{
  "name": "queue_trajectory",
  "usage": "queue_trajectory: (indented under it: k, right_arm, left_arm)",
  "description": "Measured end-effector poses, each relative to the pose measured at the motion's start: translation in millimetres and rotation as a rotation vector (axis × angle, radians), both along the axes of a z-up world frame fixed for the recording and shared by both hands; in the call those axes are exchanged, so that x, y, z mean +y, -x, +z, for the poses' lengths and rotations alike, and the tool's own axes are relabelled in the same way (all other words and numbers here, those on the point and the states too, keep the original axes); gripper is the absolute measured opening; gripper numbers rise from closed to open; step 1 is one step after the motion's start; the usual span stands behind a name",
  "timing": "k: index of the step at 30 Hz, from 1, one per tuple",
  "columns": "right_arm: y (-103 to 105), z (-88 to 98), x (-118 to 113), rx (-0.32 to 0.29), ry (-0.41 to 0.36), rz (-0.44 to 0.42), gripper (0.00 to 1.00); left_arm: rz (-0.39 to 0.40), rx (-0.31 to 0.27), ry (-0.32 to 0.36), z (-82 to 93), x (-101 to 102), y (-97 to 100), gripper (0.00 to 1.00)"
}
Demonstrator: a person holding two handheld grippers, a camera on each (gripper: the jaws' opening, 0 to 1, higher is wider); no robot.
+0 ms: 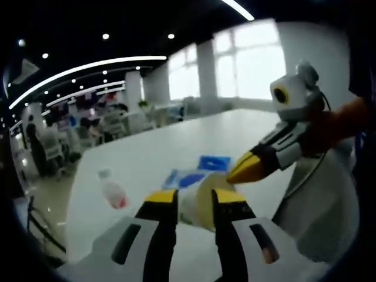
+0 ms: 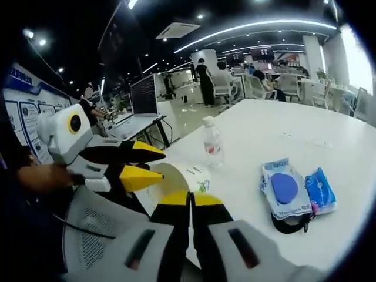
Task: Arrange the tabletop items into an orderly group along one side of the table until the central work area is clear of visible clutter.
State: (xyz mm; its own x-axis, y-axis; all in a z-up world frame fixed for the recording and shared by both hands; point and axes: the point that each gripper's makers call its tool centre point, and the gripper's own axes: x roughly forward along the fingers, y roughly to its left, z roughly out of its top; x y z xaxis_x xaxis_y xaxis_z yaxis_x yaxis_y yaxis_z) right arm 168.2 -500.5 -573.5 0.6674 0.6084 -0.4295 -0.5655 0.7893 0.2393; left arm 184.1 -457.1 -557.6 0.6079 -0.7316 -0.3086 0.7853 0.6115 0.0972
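Left claw [image 1: 195,202] stands spread around a pale cup [image 1: 202,202] near the surface [image 1: 153,158] edge; right claw [image 2: 191,201] is pressed together, empty. Bottle [image 2: 212,143] and blue packets [image 2: 296,191] lie apart, apparently awaiting grouping.

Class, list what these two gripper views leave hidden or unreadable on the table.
- Cup, left gripper view: lower part hidden behind the left gripper.
- Bottle label, both views: too small and blurred to read.
- Dark object, right gripper view: mostly covered by the blue packets.
- Right gripper jaws look closed together.
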Motion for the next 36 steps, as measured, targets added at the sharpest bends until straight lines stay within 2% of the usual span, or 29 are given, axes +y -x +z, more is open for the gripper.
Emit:
queue_trajectory:
  k: [4, 14, 22, 26, 31, 36]
  right_arm:
    - [7, 1.9, 8, 0.034, -0.038, 0.011, 0.00]
    - [18, 8.7, 21, 0.058, -0.053, 0.050, 0.00]
    - [22, 5.6, 21, 0.055, -0.009, 0.071, 0.00]
    - [23, 2.6, 20, 0.057, 0.003, 0.079, 0.00]
    - [23, -0.7, 21, 0.025, 0.057, 0.097, 0.00]
    - [21, 1.2, 22, -0.022, 0.090, 0.110, 0.04]
  left_arm:
    - [-0.009, -0.014, -0.027, -2.3, 1, 0.8, 0.21]
    - [-0.032, -0.032, -0.084, -8.4, 1, 2.4, 0.17]
    - [-0.057, -0.033, -0.137, -14.2, 4, 4.5, 0.07]
    - [-0.064, -0.008, -0.148, -18.6, 3, 6.1, 0.06]
    - [-0.064, 0.039, -0.164, -26.7, 3, 7.0, 0.04]
    - [-0.032, 0.143, -0.189, -42.1, 8, 4.9, 0.02]
